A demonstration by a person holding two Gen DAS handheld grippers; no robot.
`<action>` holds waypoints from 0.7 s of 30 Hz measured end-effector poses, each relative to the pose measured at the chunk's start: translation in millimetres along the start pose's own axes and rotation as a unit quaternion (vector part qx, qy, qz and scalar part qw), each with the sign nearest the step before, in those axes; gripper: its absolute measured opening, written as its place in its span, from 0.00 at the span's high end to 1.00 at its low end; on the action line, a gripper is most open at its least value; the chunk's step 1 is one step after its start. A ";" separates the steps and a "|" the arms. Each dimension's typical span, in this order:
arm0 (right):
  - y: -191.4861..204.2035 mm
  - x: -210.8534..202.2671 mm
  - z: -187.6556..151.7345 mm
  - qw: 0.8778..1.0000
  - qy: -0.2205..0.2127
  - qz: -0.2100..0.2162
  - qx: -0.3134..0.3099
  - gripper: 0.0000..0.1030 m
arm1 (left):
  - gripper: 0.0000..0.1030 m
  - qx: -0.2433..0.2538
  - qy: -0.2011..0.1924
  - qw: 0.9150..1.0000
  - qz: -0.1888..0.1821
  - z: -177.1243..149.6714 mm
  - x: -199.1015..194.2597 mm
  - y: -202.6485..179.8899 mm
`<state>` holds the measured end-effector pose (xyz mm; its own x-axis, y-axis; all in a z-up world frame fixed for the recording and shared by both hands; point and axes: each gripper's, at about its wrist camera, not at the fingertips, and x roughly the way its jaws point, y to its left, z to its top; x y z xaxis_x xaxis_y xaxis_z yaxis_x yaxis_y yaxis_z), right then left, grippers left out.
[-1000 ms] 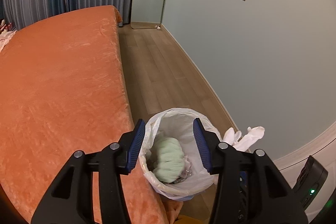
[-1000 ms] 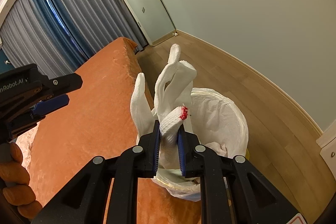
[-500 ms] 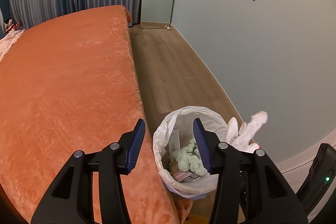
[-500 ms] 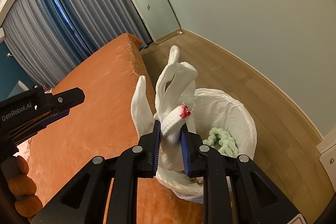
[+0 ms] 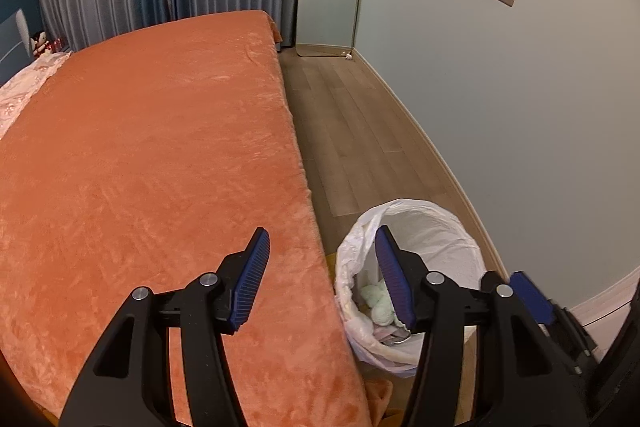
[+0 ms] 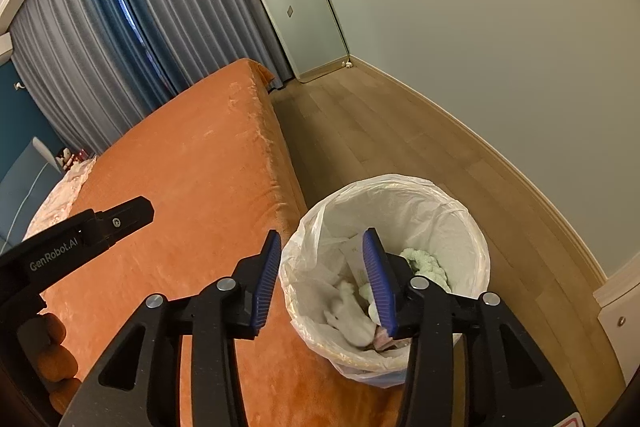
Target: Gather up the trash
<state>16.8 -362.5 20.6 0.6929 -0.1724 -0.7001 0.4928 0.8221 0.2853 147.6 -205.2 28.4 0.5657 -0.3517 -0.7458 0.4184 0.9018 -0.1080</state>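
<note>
A trash bin with a white plastic liner (image 6: 460, 223) stands on the floor beside the bed; it also shows in the left wrist view (image 5: 440, 223). Inside lie a white glove (image 6: 348, 319), blurred, and pale green yarn (image 6: 424, 261), the yarn also in the left wrist view (image 5: 378, 301). My right gripper (image 6: 322, 281) is open and empty just above the bin's left rim. My left gripper (image 5: 322, 275) is open and empty over the bed edge, left of the bin. The right gripper's blue pad shows in the left wrist view (image 5: 530, 297).
An orange bed cover (image 5: 140, 167) fills the left side. A wooden floor strip (image 5: 360, 131) runs between bed and pale wall. A mirror (image 6: 296, 7) leans at the far wall by grey curtains. Pale bedding (image 5: 20, 91) lies at the far left.
My right gripper has opened and let go of the white glove, which now lies in the bin. My left gripper has moved left, away from the bin.
</note>
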 end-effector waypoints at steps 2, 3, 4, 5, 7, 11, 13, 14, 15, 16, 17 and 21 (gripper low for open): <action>2.1 -3.0 -1.3 1.000 -0.003 -0.016 -0.005 0.52 | 0.44 -0.002 0.000 1.000 0.007 -3.6 -0.9 4.2; 3.0 -3.7 -1.8 1.000 -0.001 -0.019 -0.007 0.51 | 0.42 -0.003 -0.001 1.000 0.010 -5.1 -1.4 6.1; 4.3 -4.5 -2.8 1.000 0.003 -0.020 -0.011 0.50 | 0.42 -0.003 -0.002 1.000 0.013 -7.2 -2.0 7.5; 6.0 -5.7 -3.9 1.000 0.006 -0.022 -0.017 0.49 | 0.42 -0.002 -0.002 1.000 0.017 -9.7 -2.4 9.5; 10.2 -8.9 -6.0 0.999 0.006 -0.028 -0.030 0.46 | 0.41 -0.002 -0.001 1.000 0.021 -13.6 -2.7 13.2; 16.3 -15.9 -11.8 0.998 0.004 -0.037 -0.053 0.39 | 0.40 -0.004 0.004 0.999 0.032 -21.3 -3.5 19.5; 20.3 -18.7 -14.5 0.997 0.004 -0.041 -0.063 0.36 | 0.37 -0.002 0.004 0.999 0.037 -24.2 -4.2 21.2; 21.9 -19.9 -15.8 0.997 0.004 -0.043 -0.068 0.35 | 0.37 0.000 0.003 0.999 0.041 -26.4 -5.2 22.0; 22.8 -19.0 -15.4 0.996 0.004 -0.045 -0.071 0.34 | 0.37 0.001 0.002 0.999 0.043 -27.9 -6.4 22.8; 22.8 -18.8 -16.2 0.996 0.005 -0.048 -0.075 0.33 | 0.35 0.003 0.002 0.999 0.046 -30.0 -7.7 23.7; 23.7 -19.4 -17.3 0.996 0.006 -0.049 -0.078 0.31 | 0.34 0.003 0.001 0.999 0.047 -31.9 -8.4 25.1; 26.6 -20.1 -22.3 0.995 0.009 -0.054 -0.085 0.24 | 0.25 0.003 -0.002 0.999 0.054 -39.9 -10.8 30.4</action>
<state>4.2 -325.1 27.6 0.6301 -0.2571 -0.7327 0.4667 0.8795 0.0928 125.8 -163.9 6.9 0.6096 -0.2541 -0.7508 0.3592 0.9330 -0.0241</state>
